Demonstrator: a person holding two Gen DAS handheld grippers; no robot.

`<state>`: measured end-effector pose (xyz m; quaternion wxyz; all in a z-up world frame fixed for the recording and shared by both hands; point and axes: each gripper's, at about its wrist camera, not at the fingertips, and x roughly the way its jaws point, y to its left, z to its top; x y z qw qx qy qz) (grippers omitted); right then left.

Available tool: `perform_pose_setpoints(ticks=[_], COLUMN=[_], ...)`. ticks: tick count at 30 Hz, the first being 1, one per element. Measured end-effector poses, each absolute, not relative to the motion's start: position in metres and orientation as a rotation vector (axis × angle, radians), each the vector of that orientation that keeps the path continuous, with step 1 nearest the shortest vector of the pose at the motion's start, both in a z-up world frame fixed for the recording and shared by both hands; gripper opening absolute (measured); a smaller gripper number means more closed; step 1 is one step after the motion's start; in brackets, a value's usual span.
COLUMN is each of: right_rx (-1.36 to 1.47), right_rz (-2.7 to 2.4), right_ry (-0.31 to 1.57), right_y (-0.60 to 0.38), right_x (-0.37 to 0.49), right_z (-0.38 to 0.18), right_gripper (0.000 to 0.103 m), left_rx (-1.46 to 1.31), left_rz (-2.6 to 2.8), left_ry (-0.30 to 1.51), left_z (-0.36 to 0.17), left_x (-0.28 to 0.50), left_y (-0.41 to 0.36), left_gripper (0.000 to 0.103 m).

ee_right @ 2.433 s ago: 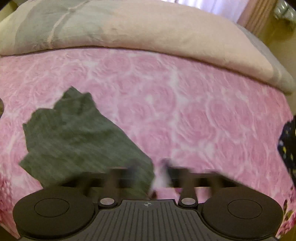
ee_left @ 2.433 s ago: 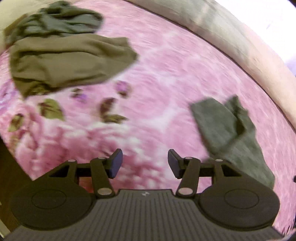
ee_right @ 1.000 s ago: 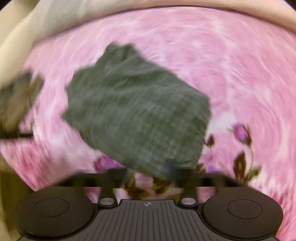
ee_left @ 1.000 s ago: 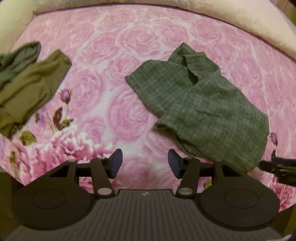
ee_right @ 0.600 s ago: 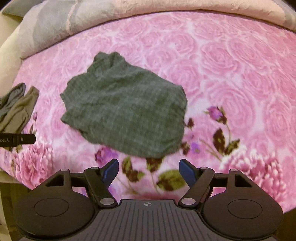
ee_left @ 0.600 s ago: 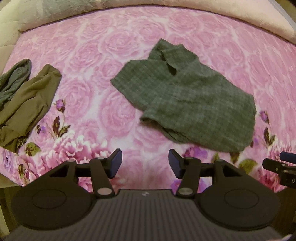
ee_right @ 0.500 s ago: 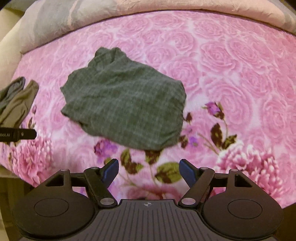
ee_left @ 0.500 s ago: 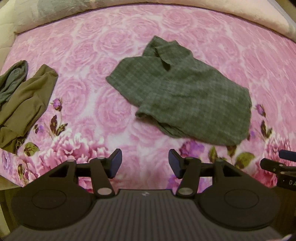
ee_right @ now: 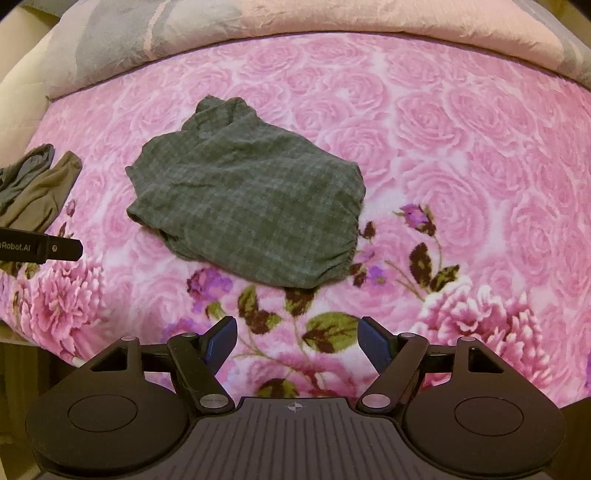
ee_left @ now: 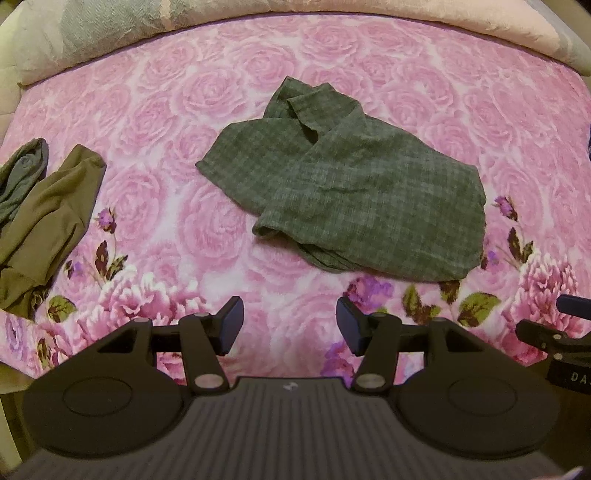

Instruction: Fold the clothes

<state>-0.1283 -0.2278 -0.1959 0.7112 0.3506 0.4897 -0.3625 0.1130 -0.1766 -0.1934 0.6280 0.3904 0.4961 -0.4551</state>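
A green checked garment (ee_left: pixel 354 192) lies crumpled in a loose heap on the bed (ee_left: pixel 155 122), on its pink rose-patterned blanket, near the front edge and roughly midway along it. One end of the garment bunches into folds toward the far side of the bed; the nearer end spreads flatter, and its lower hem stops just short of the printed flowers and leaves along the front border. In the right wrist view the same garment (ee_right: pixel 247 214) sits left of centre.

At the left edge of the bed an olive garment (ee_left: pixel 48 229) lies in a rumpled pile, with a grey-green garment (ee_left: pixel 20 177) touching it on its outer side. Both are well apart from the checked one. A pale quilt (ee_right: pixel 332 22) runs along the far edge of the bed.

The left claw (ee_left: pixel 290 325) hangs above the front edge of the bed with its jaws spread wide and nothing between them. The right claw (ee_right: pixel 298 341) also points down at the front border, jaws wide and empty. Neither claw touches any cloth. Each claw's black body shows at the side of the other's view.
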Motion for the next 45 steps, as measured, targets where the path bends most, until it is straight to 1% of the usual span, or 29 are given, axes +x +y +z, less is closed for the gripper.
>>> perform_pose_setpoints(ticks=[5, 7, 13, 20, 25, 26, 27, 28, 29, 30, 31, 32, 33, 35, 38, 40, 44, 45], right_rx=[0.736, 0.704, 0.493, 0.145, -0.152, -0.188, -0.198, -0.183, -0.171, -0.167, -0.157, -0.100, -0.035, 0.162, 0.485, 0.614, 0.823, 0.874], right_rz=[-0.799, -0.778, -0.683, -0.585, -0.502, -0.482, -0.464, -0.442, -0.424, -0.423, -0.424, -0.422, -0.425, -0.467, -0.551, -0.670, -1.087, -1.141], right_ry=[1.073, 1.068, 1.108, 1.158, 1.210, 1.228, 1.241, 1.239, 1.237, 1.238, 1.239, 1.217, 1.192, 1.111, 0.904, 0.751, 0.507, 0.483], right_y=[-0.232, -0.232, -0.227, -0.207, -0.191, -0.191, -0.192, -0.196, -0.199, -0.203, -0.207, -0.216, -0.225, -0.256, -0.319, -0.366, -0.464, -0.480], right_x=[-0.136, -0.135, -0.115, -0.092, -0.080, -0.078, -0.076, -0.075, -0.073, -0.071, -0.070, -0.071, -0.072, -0.078, -0.099, -0.119, -0.167, -0.179], right_z=[-0.205, -0.218, -0.271, -0.318, -0.348, -0.355, -0.359, -0.359, -0.359, -0.358, -0.355, -0.348, -0.340, -0.315, -0.267, -0.236, -0.199, -0.196], right_gripper=[0.075, 0.075, 0.075, 0.075, 0.075, 0.069, 0.053, 0.045, 0.023, 0.004, 0.004, 0.000, 0.000, 0.000, 0.000, 0.000, 0.000, 0.006], left_rx=[0.874, 0.855, 0.818, 0.783, 0.764, 0.762, 0.760, 0.756, 0.751, 0.748, 0.745, 0.742, 0.740, 0.735, 0.720, 0.706, 0.707, 0.713], left_rz=[-1.042, -1.047, -1.054, -1.006, -0.975, -0.972, -0.970, -0.969, -0.966, -0.964, -0.961, -0.958, -0.956, -0.956, -0.957, -0.968, -0.992, -0.999], left_ry=[1.148, 1.151, 1.155, 1.172, 1.182, 1.182, 1.180, 1.178, 1.176, 1.177, 1.177, 1.177, 1.174, 1.164, 1.146, 1.121, 1.041, 1.024], left_z=[-0.206, -0.216, -0.247, -0.278, -0.284, -0.285, -0.285, -0.285, -0.285, -0.285, -0.285, -0.285, -0.284, -0.282, -0.274, -0.266, -0.251, -0.249], left_x=[0.107, 0.108, 0.113, 0.130, 0.141, 0.142, 0.143, 0.144, 0.144, 0.146, 0.147, 0.148, 0.149, 0.152, 0.157, 0.162, 0.173, 0.176], left_y=[-0.176, -0.173, -0.162, -0.151, -0.145, -0.145, -0.145, -0.144, -0.144, -0.145, -0.145, -0.146, -0.146, -0.149, -0.157, -0.165, -0.187, -0.193], left_gripper=[0.052, 0.052, 0.051, 0.051, 0.051, 0.051, 0.051, 0.051, 0.051, 0.051, 0.051, 0.051, 0.051, 0.051, 0.051, 0.051, 0.051, 0.051])
